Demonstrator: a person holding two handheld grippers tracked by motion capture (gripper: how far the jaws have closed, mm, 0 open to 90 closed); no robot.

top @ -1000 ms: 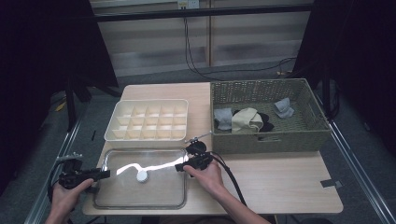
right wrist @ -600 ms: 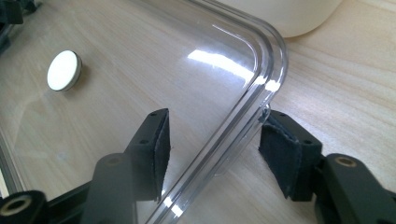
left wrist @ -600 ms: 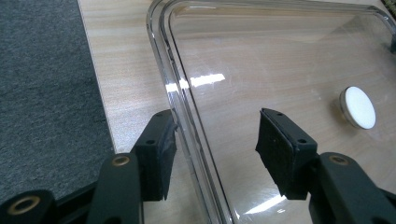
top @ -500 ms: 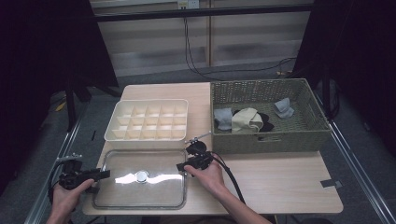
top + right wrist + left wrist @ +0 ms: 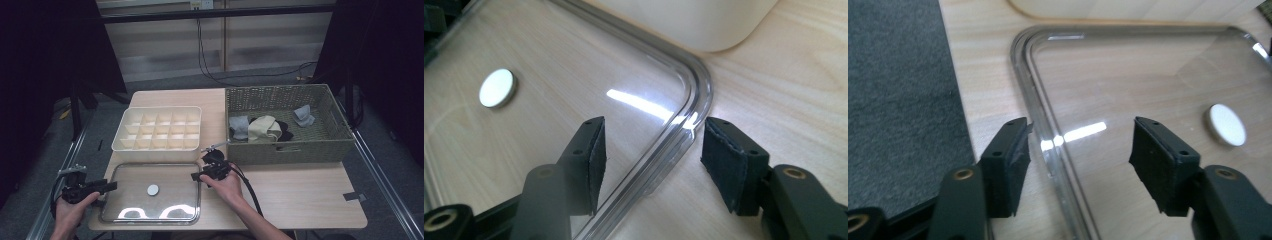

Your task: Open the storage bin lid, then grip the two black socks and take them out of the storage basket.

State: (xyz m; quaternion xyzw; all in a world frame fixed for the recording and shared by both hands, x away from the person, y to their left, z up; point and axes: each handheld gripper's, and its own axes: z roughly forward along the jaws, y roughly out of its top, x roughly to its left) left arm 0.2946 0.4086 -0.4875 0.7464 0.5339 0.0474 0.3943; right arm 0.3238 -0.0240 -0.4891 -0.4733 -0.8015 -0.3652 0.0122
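Observation:
A clear rectangular lid (image 5: 165, 175) with a small white round knob (image 5: 153, 189) lies flat on the wooden table, in front of a cream compartment box (image 5: 159, 127). My left gripper (image 5: 111, 186) is at the lid's left edge. It stands open (image 5: 1080, 132), with the lid's rim (image 5: 1045, 135) running between the jaws and the knob (image 5: 1226, 124) off to the right. My right gripper (image 5: 196, 176) is at the lid's right edge near the far corner. It is also open (image 5: 651, 132) and straddles the rim (image 5: 684, 125). The knob (image 5: 498, 88) lies beyond it.
A woven basket (image 5: 287, 150) at the back right holds several folded cloths (image 5: 265, 127). The cream box (image 5: 689, 20) stands just past the lid's far corner. Bare tabletop (image 5: 300, 195) lies to the right of the lid. The table's left edge and grey floor (image 5: 898, 90) are beside my left gripper.
The lid's bright glare streak has shrunk and dropped towards its near edge as the lid settled flat on the table. Both hands stay at its two sides.

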